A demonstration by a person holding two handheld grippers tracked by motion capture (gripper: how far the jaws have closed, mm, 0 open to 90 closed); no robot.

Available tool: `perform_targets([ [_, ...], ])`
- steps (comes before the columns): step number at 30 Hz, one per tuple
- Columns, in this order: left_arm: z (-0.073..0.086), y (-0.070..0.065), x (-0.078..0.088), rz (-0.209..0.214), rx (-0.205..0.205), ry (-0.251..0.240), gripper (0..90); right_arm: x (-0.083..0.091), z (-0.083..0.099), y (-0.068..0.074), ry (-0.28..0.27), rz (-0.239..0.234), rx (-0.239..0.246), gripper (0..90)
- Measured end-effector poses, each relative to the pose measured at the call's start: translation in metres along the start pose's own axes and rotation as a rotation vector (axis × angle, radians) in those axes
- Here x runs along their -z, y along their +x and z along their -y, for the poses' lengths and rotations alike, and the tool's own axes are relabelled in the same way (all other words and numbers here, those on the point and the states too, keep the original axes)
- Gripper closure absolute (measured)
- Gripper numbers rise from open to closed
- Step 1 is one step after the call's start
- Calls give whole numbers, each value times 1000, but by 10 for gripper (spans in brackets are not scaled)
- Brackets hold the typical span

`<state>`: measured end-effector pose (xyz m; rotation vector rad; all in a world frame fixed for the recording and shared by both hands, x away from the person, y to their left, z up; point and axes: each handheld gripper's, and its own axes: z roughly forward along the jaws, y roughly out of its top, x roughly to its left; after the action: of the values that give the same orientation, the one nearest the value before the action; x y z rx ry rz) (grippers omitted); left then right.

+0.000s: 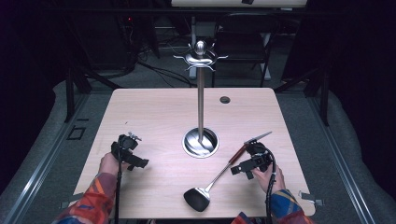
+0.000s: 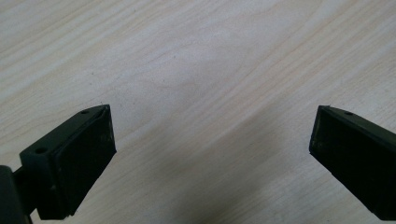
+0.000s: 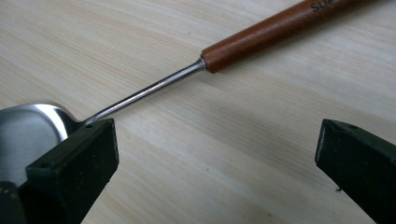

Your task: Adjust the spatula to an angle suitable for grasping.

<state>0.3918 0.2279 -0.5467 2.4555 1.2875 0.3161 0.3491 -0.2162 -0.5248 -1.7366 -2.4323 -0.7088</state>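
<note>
The spatula (image 1: 212,181), wooden-handled with a seemingly steel blade, lies flat; both grippers' jaws stand wide, empty.

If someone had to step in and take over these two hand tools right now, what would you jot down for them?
Left gripper: open, nothing between its jaws, low over bare table.
Right gripper: open, holding nothing, beside the spatula's wooden handle.
Spatula: lying flat on the table, head toward the person, handle toward the right gripper.
Hook stand: upright mid-table, hooks bare.
Done: nothing picked up.
Left: probably grasp the spatula and hang it on the stand.
</note>
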Motion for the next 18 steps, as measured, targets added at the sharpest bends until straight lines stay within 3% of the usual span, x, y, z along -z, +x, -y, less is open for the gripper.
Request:
perform_targets([
  [1, 0, 0, 0, 0, 0, -2, 1, 1, -2, 0, 21, 6, 29, 0],
  [7, 0, -1, -2, 9, -15, -2, 2, -5, -13, 14, -5, 10, 69, 6],
  [15, 0, -1, -2, 9, -16, 1, 3, -29, -24, 24, 63, 70, 67, 30],
  [18, 0, -2, -2, 10, -17, 0, 4, -35, -26, 28, 63, 82, 72, 32],
])
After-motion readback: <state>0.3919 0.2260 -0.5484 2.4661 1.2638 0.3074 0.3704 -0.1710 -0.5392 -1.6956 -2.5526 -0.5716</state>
